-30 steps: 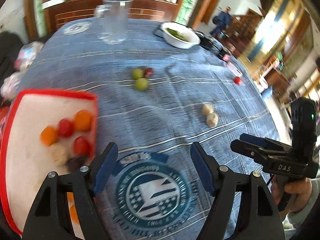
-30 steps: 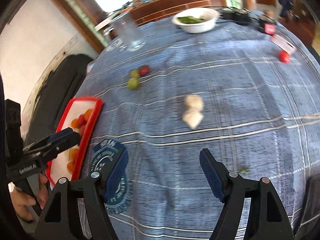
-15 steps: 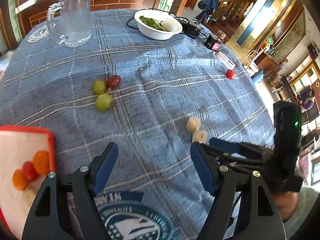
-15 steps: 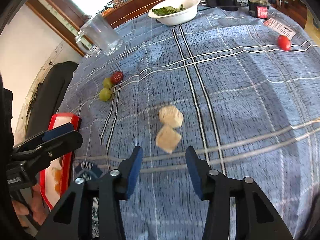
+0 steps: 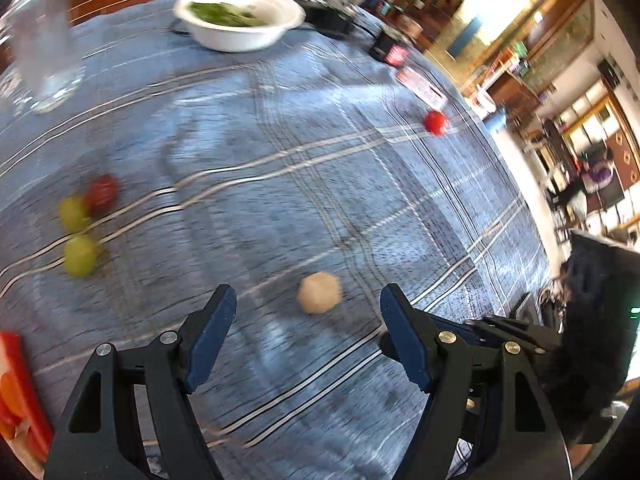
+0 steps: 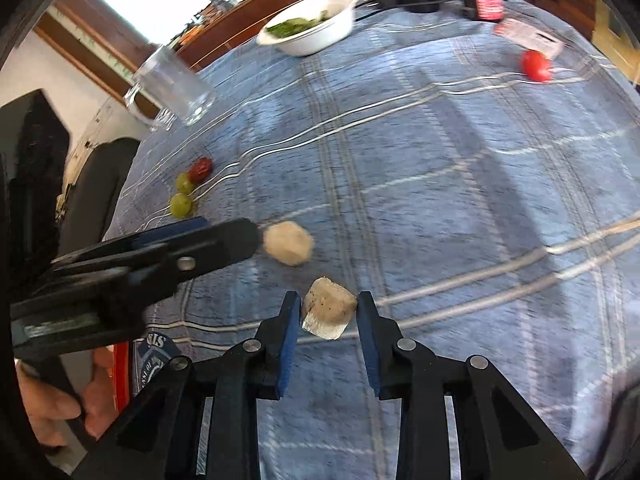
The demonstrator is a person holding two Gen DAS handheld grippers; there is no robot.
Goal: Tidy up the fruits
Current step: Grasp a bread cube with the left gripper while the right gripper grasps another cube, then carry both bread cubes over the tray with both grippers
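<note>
The blue plaid tablecloth (image 6: 460, 168) carries everything. At its left edge lies the red-rimmed tray (image 5: 18, 380), well apart from the pale pieces near the cloth's near edge. The left gripper (image 5: 306, 334) stands wide, empty, with the round pale fruit piece (image 5: 319, 293) just ahead of its fingertips and a little right of centre. The right gripper (image 6: 329, 324) is narrowed around the cube-shaped pale fruit piece (image 6: 329, 313), which sits squarely between its fingers; whether the pads already press its sides I cannot tell. Its flat faces look turned toward the pads, so a straight closing should seat it. The cube is the right hand's, the round piece the left's.
</note>
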